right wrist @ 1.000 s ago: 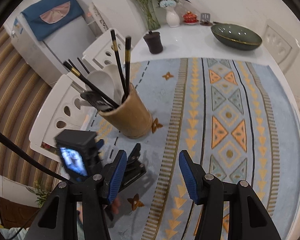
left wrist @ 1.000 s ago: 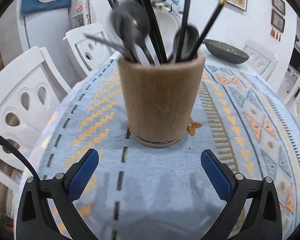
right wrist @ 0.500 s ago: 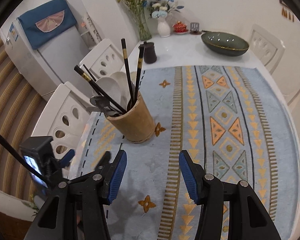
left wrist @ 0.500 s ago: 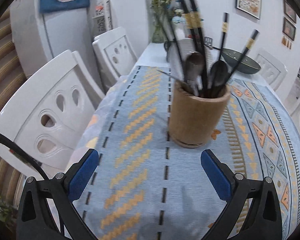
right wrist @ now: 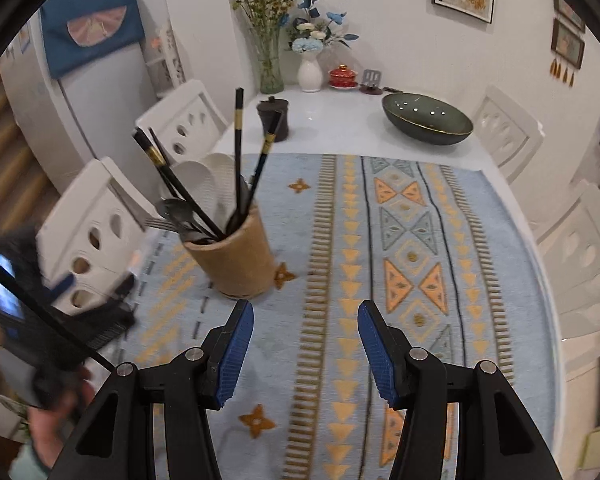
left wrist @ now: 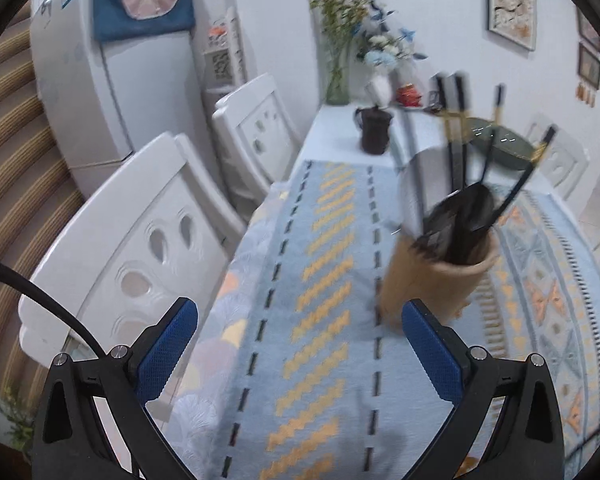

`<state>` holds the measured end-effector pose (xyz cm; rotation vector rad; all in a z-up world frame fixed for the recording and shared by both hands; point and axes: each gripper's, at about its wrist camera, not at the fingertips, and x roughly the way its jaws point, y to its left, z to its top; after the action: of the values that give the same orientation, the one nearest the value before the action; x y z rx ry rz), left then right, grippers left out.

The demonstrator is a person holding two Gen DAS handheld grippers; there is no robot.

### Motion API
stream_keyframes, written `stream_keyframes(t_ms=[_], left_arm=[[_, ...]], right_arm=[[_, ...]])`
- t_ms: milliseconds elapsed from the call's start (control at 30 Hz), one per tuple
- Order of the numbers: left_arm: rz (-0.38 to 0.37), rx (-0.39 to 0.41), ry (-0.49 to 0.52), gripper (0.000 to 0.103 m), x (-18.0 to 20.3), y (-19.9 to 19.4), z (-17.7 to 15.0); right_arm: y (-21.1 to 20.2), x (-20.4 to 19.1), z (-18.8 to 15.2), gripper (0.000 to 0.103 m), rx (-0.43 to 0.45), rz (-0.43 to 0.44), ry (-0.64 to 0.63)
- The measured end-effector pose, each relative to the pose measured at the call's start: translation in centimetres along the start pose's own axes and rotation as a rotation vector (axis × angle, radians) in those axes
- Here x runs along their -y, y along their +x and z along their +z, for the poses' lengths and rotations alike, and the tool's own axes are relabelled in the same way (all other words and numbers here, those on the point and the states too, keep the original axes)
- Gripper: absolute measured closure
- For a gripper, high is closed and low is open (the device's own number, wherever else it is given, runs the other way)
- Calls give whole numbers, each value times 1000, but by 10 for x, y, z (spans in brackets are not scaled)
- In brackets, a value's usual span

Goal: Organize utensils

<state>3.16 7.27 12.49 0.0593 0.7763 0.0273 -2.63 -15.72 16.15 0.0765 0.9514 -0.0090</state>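
A tan cylindrical utensil holder (right wrist: 236, 260) stands upright on the patterned blue table runner (right wrist: 380, 280). Black chopsticks (right wrist: 238, 148), dark spoons (right wrist: 172, 208) and a fork stick out of it. It also shows in the left wrist view (left wrist: 436, 276), right of centre and blurred. My left gripper (left wrist: 300, 348) is open and empty, back from the holder near the table's left edge. My right gripper (right wrist: 306, 352) is open and empty, just in front of the holder. The left gripper shows blurred at the left of the right wrist view (right wrist: 96, 312).
A dark green bowl (right wrist: 426, 118), a dark lidded cup (right wrist: 274, 118), a glass vase of flowers (right wrist: 270, 60), a white vase (right wrist: 310, 74) and a red lidded cup (right wrist: 342, 76) stand at the table's far end. White chairs (left wrist: 140, 248) line both sides. A fridge (left wrist: 112, 80) stands at the left.
Both grippers have pulled back from the holder. The left one has swung left, so the holder now sits smaller and to its right. Both stay open and empty.
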Motion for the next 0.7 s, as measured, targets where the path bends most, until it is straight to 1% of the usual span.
stream_keyframes(t_ms=[100, 233, 400, 567, 700], left_arm=[[-38, 2, 26, 0, 13, -6, 3], [-80, -19, 38, 0, 26, -5, 2], [-80, -22, 69, 0, 35, 5, 1], [-102, -52, 65, 0, 39, 17, -2], [-128, -48, 51, 0, 37, 20, -2]], right_arm=[[2, -1, -1, 51, -3, -12, 4], [7, -1, -4, 51, -13, -36, 13], [25, 4, -7, 51, -64, -59, 41], [40, 10, -6, 51, -102, -61, 66], [49, 12, -3, 51, -126, -65, 71]])
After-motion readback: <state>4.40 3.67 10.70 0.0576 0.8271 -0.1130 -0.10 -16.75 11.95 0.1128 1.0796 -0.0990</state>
